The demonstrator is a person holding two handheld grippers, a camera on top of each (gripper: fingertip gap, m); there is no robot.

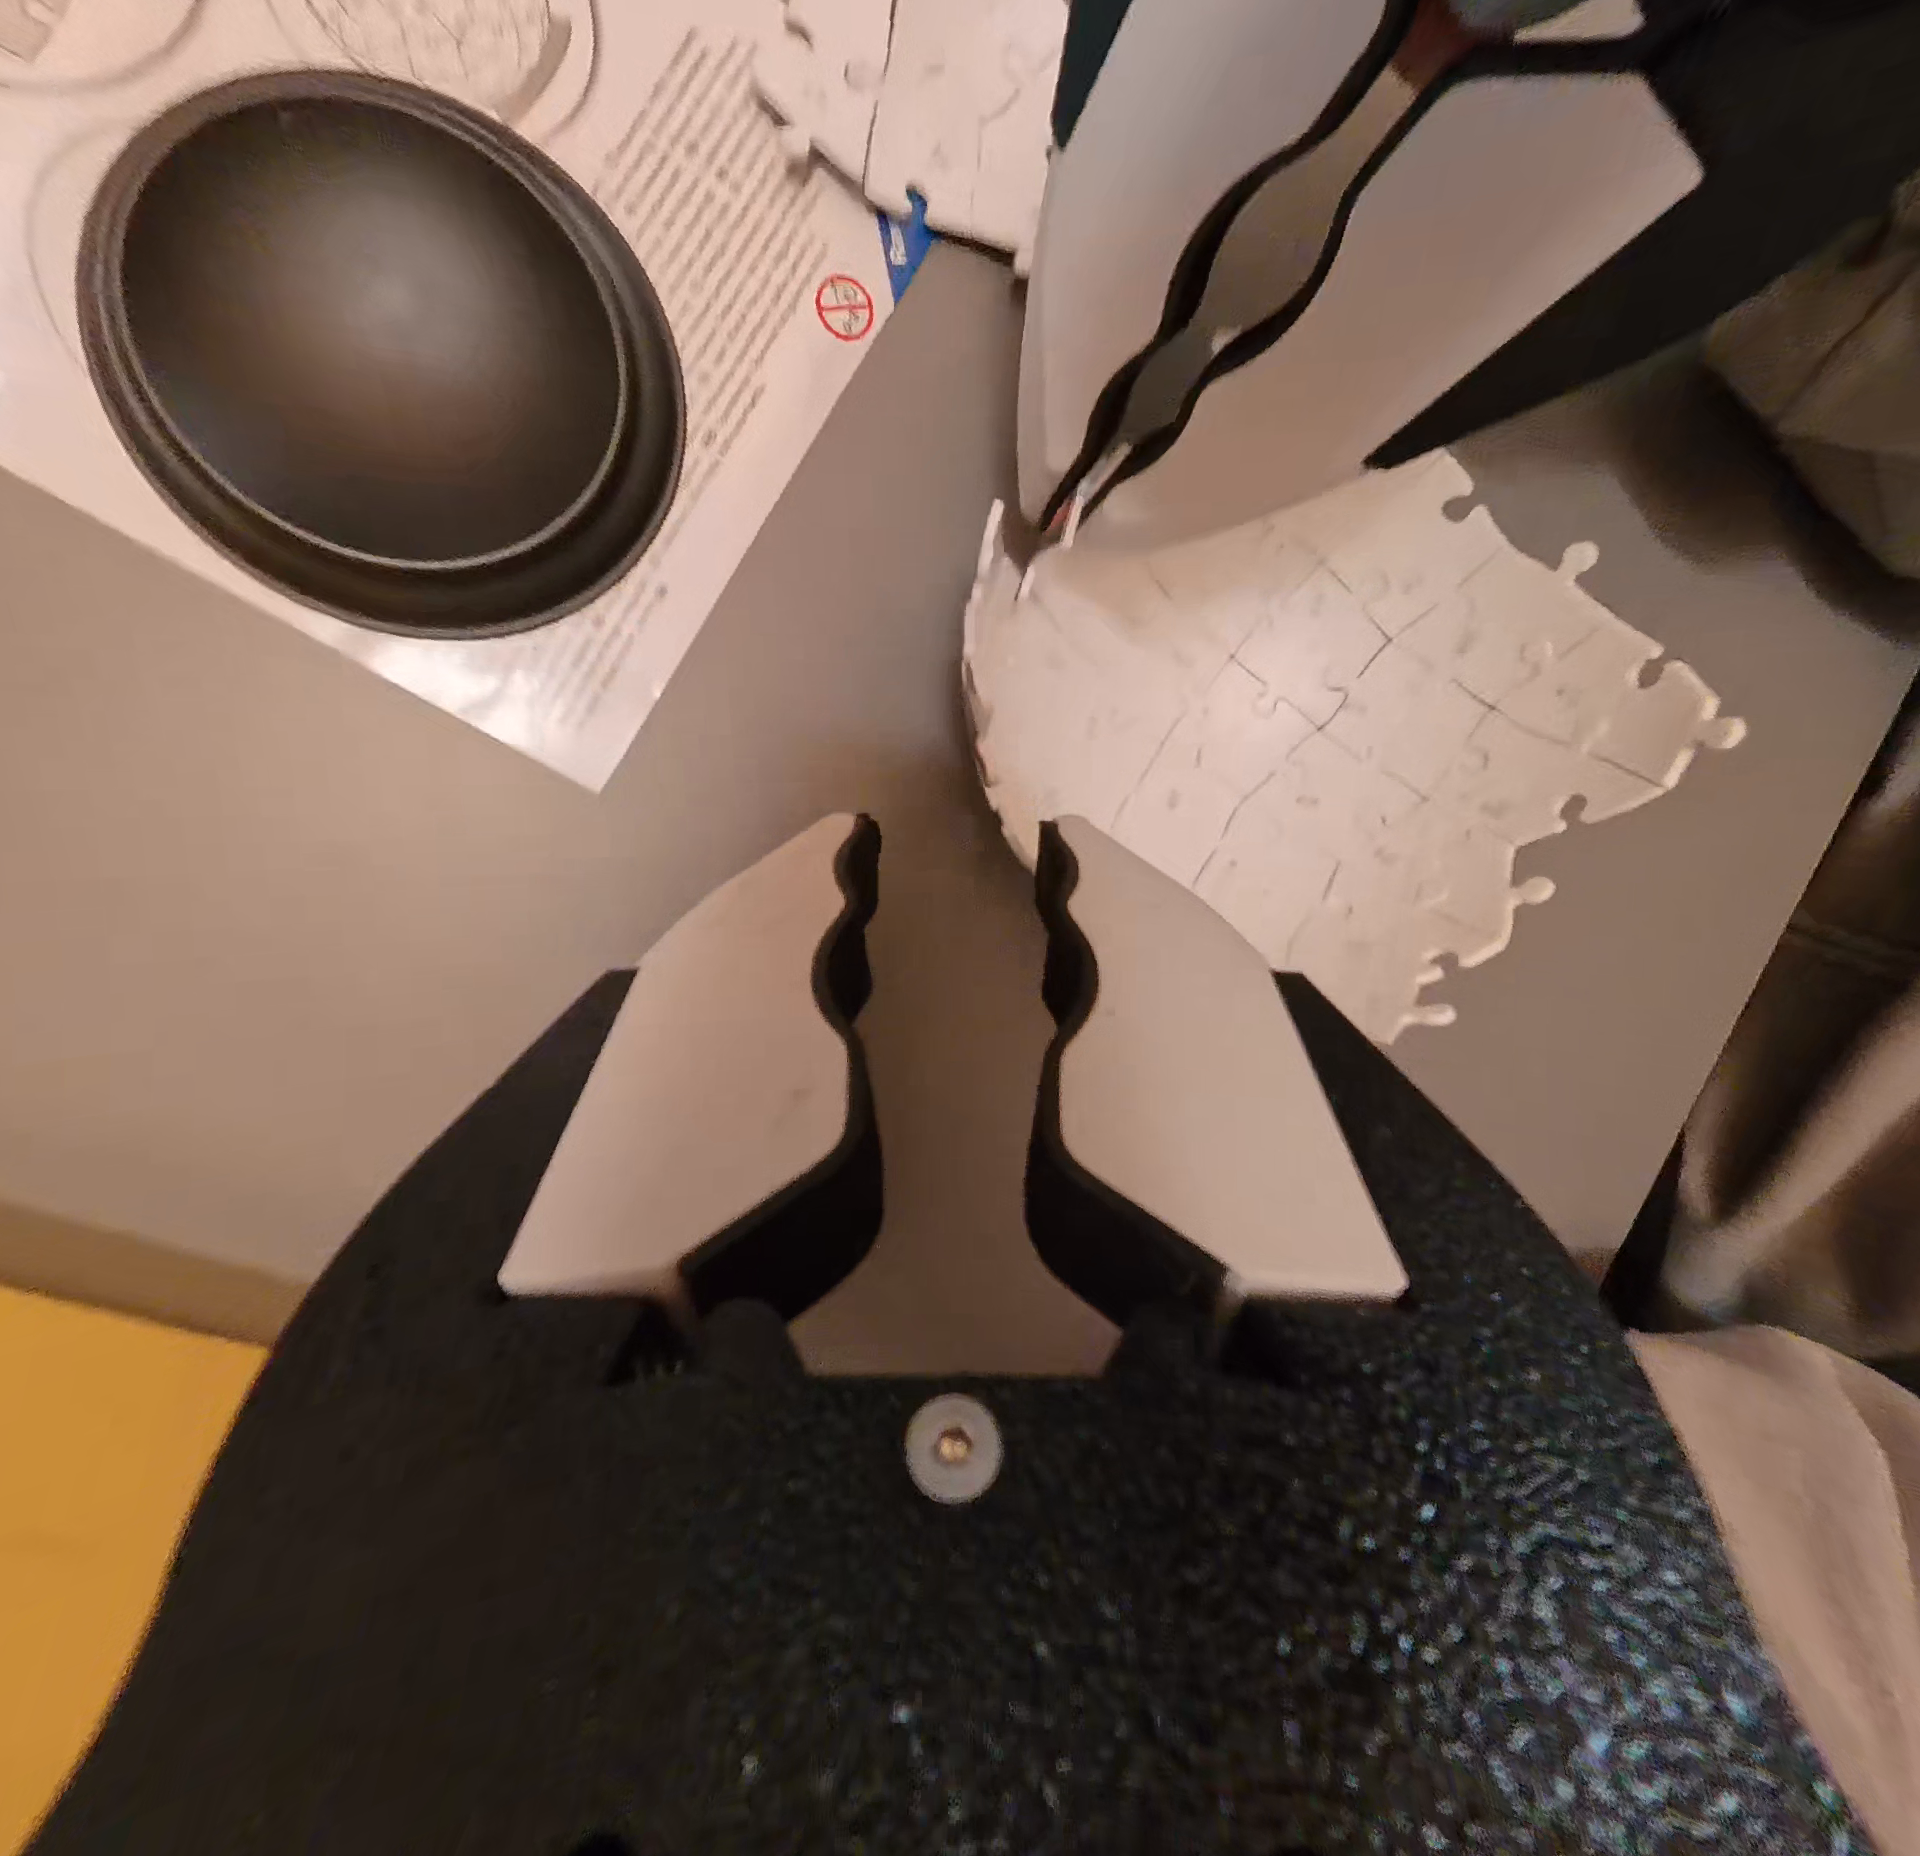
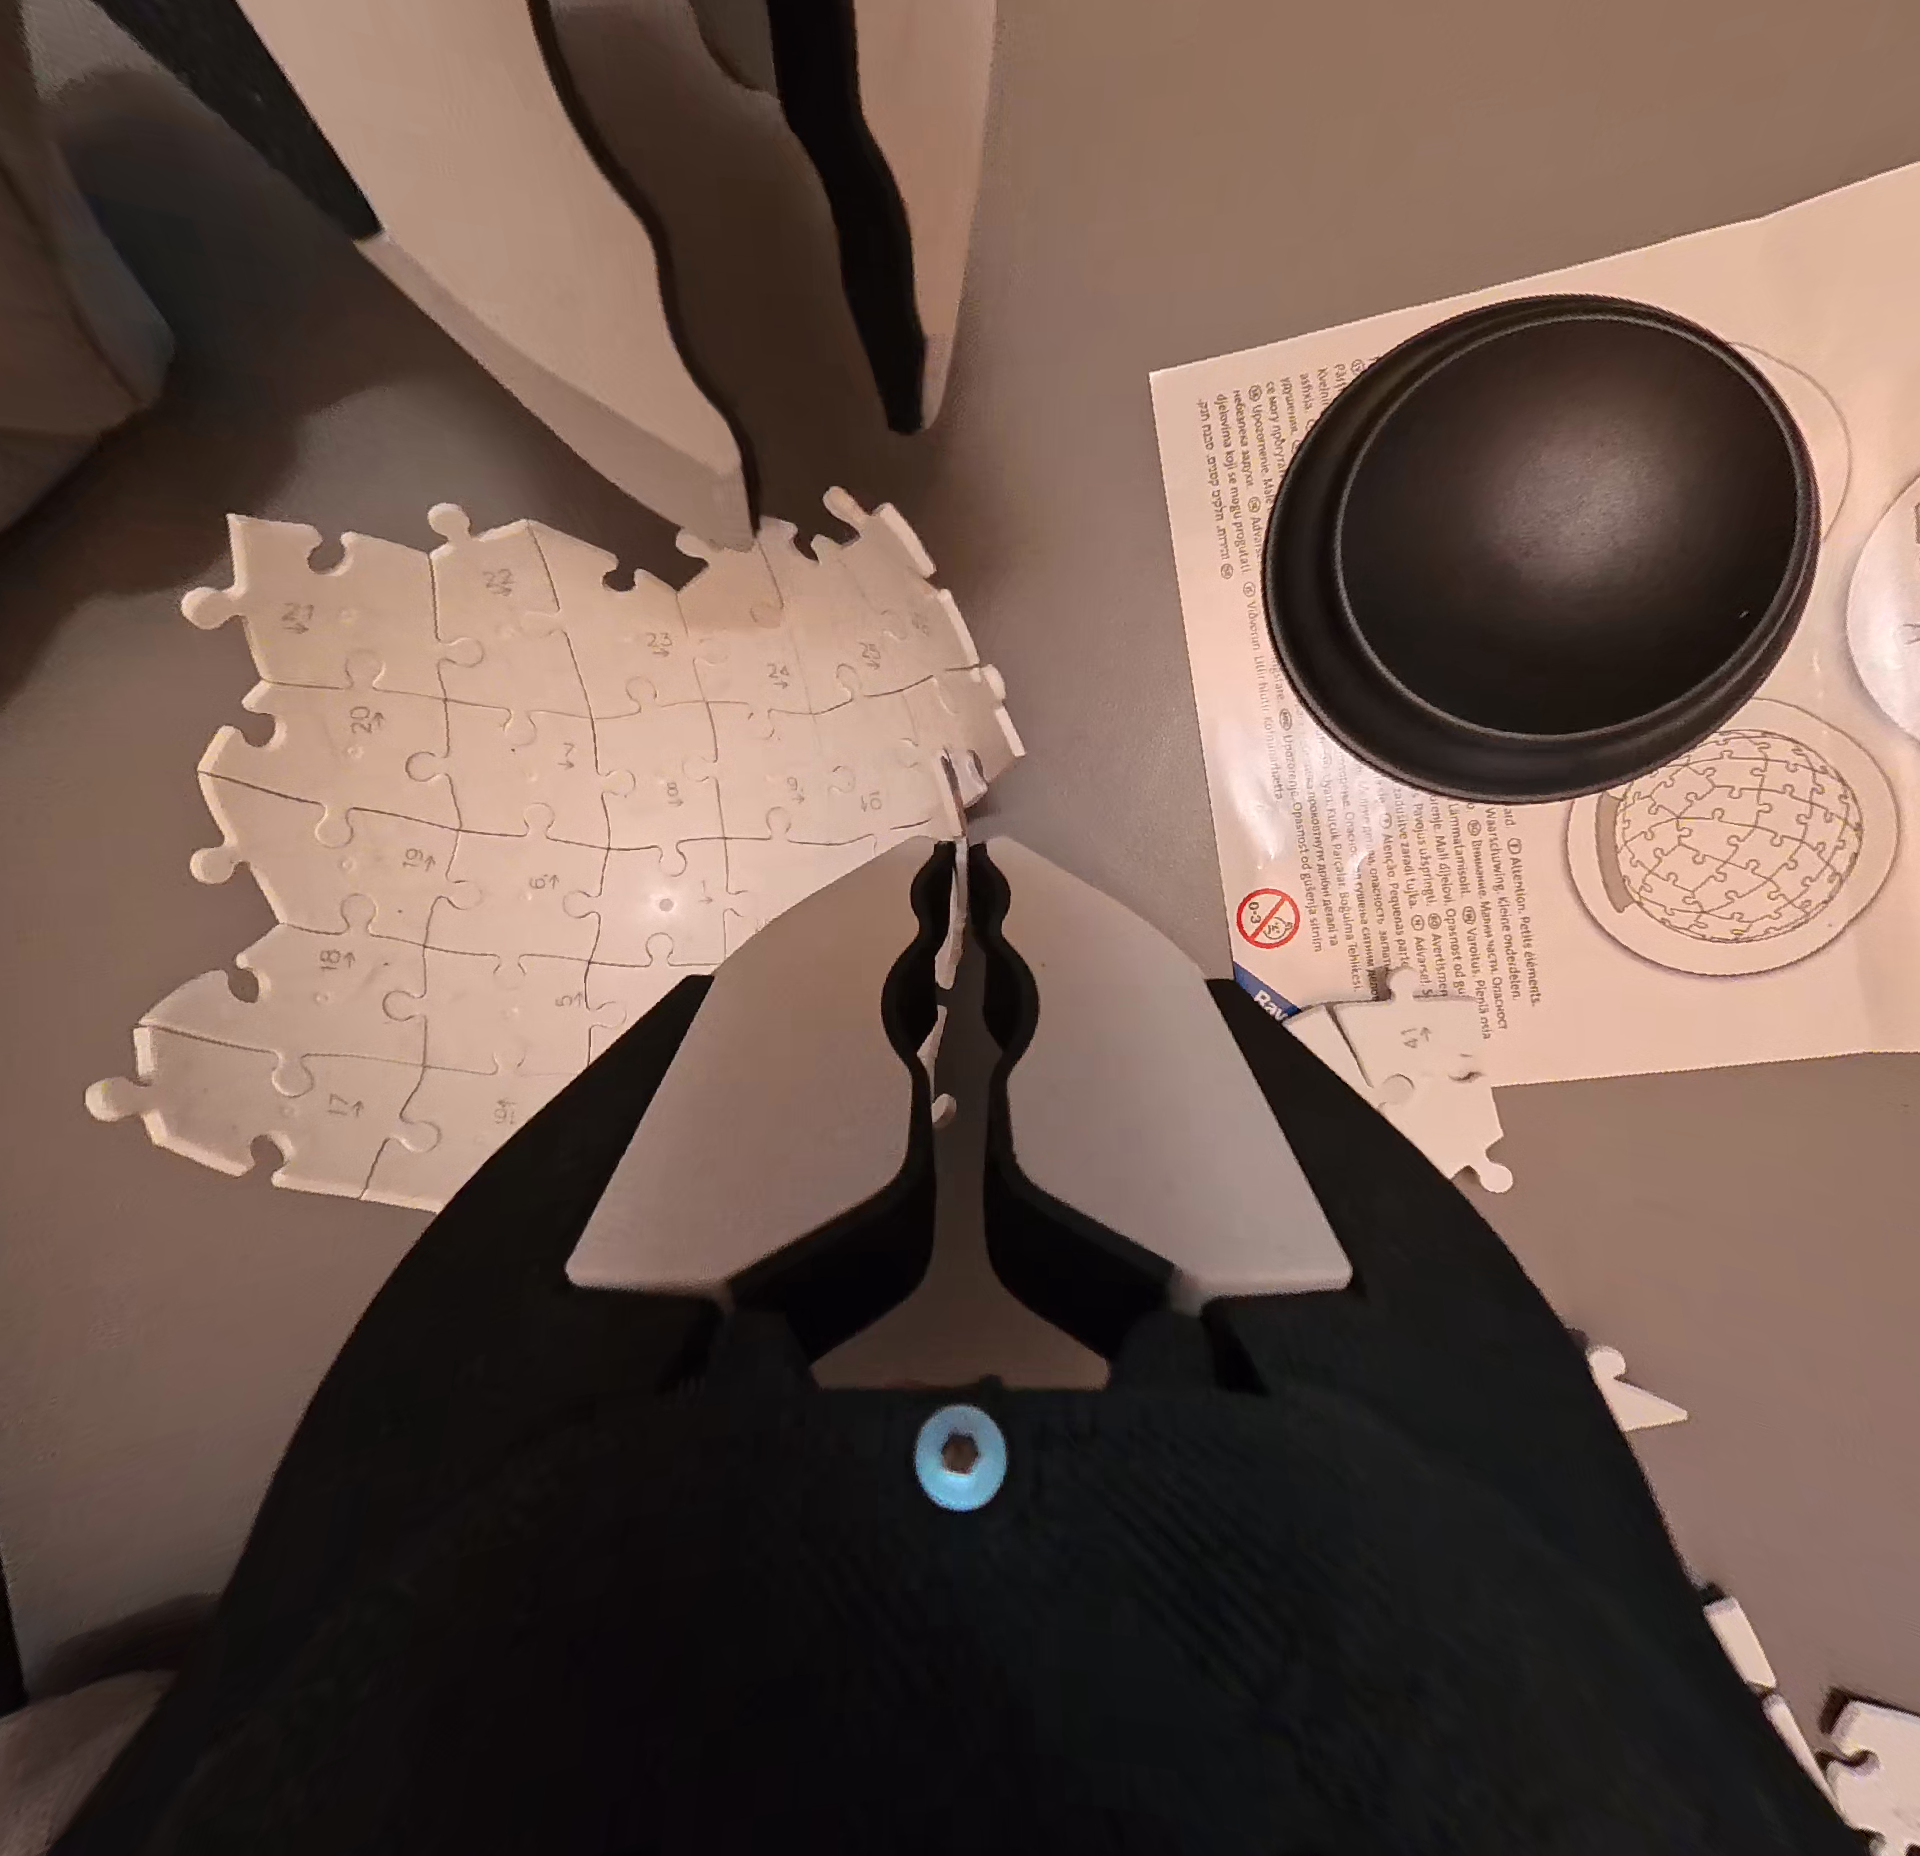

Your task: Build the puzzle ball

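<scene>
- Gripping a single white puzzle piece [image 2: 954, 933] edge-on between its closed fingers, the right gripper [image 2: 961, 856] holds it at the edge of the joined puzzle sheet [image 2: 499, 819], which lies curved on the grey table [image 2: 1143, 144].
- The left gripper [image 1: 956, 840] holds nothing, its jaws parted; in the right wrist view one of its fingertips [image 2: 732, 497] seems to press the sheet's far edge, though contact is hard to confirm.
- The black dome form [image 2: 1548, 549] sits well apart on the instruction leaflet [image 2: 1351, 985], with a loose piece [image 2: 1423, 1058] at the leaflet's corner.
- Risk: the held piece stands nearly upright against the sheet, so pushing it down at that angle would likely jam a tab or lever neighbouring pieces apart.
- Risk: the sheet is arched and only lightly steadied, so sideways force from the right could slide it or open its seams.
- Risk: the grip covers only a thin edge, so the piece may twist or slip out when it meets resistance.
</scene>
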